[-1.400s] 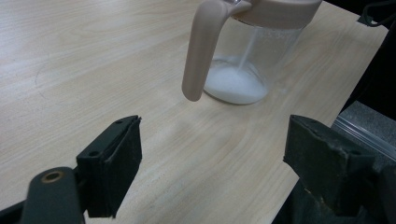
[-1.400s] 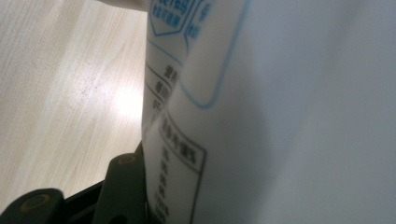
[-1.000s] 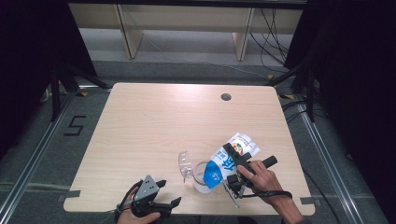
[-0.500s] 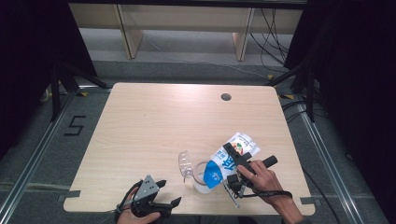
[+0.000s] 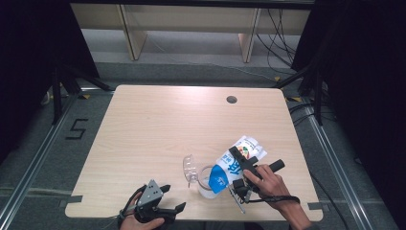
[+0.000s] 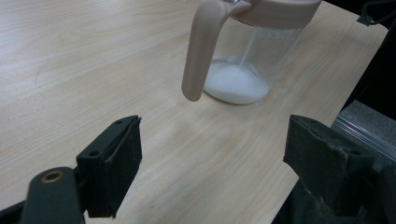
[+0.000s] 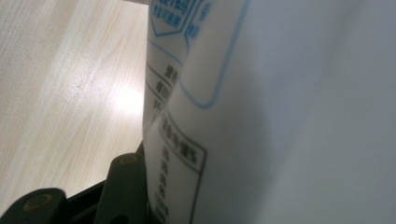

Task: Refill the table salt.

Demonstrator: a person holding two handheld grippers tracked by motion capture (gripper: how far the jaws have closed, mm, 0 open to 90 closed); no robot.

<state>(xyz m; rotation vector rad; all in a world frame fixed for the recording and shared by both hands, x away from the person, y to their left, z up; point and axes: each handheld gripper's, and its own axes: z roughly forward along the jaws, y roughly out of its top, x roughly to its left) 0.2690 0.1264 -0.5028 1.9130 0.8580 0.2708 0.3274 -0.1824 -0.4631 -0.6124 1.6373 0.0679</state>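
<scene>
A white and blue pouch [image 5: 238,160] is tilted mouth-down over a clear jug [image 5: 206,184] near the table's front edge. My right gripper [image 5: 238,167] is shut on the pouch's middle. In the right gripper view the pouch [image 7: 280,116] looms close, and one black finger [image 7: 122,186] presses its side. The jug [image 6: 243,70] has a beige handle [image 6: 201,51] and lid, with white powder [image 6: 233,84] in its bottom and a thin stream falling in. My left gripper [image 5: 173,197] rests open at the front left, jaws wide apart [image 6: 212,163] and nothing between them, a short way from the jug.
The light wooden table [image 5: 158,124] has a round cable hole [image 5: 231,99] at the back right. The jug's flip lid [image 5: 189,168] stands open to its left. Wooden shelf legs and cables lie on the floor beyond the table.
</scene>
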